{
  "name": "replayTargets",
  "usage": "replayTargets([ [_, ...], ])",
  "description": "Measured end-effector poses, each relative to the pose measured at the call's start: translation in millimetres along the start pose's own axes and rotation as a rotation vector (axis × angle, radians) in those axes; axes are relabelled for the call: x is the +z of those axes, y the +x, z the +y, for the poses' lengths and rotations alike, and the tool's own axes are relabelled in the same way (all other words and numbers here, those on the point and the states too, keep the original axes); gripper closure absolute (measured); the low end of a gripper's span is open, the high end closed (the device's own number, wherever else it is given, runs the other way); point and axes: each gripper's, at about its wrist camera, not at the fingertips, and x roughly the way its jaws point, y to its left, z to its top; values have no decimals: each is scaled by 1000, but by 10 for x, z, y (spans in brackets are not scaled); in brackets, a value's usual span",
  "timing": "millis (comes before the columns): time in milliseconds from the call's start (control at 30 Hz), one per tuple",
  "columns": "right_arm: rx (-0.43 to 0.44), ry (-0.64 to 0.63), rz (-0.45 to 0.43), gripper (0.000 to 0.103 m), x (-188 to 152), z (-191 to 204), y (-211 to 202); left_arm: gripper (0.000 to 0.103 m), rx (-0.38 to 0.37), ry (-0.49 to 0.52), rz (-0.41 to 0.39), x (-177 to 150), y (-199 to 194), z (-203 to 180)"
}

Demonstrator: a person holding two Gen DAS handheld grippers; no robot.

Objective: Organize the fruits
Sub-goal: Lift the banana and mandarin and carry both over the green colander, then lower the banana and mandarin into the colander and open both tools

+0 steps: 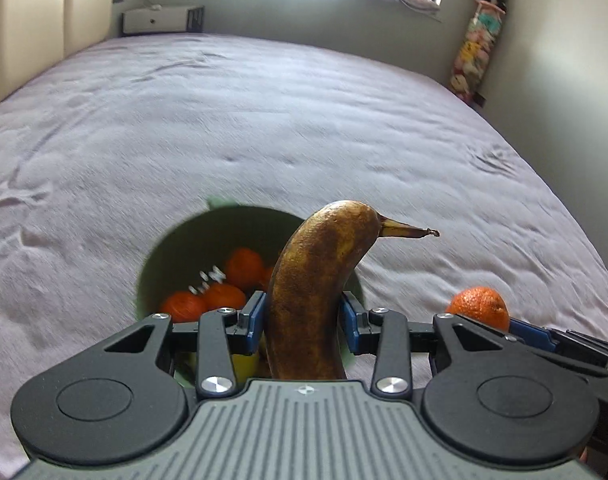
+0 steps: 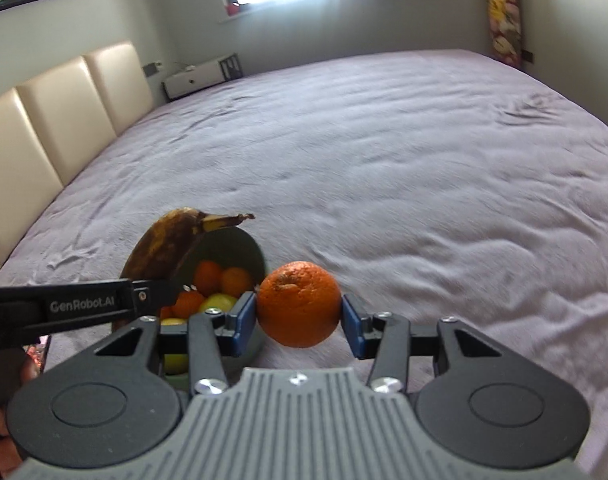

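My left gripper (image 1: 302, 316) is shut on a brown, overripe banana (image 1: 316, 280) that stands upright between the blue pads, stem pointing right. Behind it a green bowl (image 1: 175, 248) lies on the bed, holding several oranges (image 1: 243, 266). My right gripper (image 2: 298, 316) is shut on an orange (image 2: 299, 304), held clear of the bedspread. That orange (image 1: 480, 306) also shows at the right of the left wrist view. In the right wrist view the banana (image 2: 163, 248) and the left gripper's finger (image 2: 151, 294) sit left, in front of the bowl (image 2: 247, 252), which holds oranges and yellow-green fruit (image 2: 217, 302).
A wide bed with a wrinkled lilac cover (image 1: 304, 128) fills both views. A cream padded headboard (image 2: 63, 104) runs along the left. A white bedside unit (image 1: 159, 20) and a window lie beyond. A column of stuffed toys (image 1: 478, 52) stands in the far right corner.
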Motion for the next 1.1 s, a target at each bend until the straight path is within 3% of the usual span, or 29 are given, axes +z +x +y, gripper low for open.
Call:
replayTargets([
  [400,67,-118,-2,59,76,443,433,59,43,-8,-37,130,230,334],
  [700,54,-174,38,60,43,535,779,59,82,0,17,53,486,451],
  [1100,57,-196,57,60,-13,523,943,59,126,4,87,-26,777,533],
])
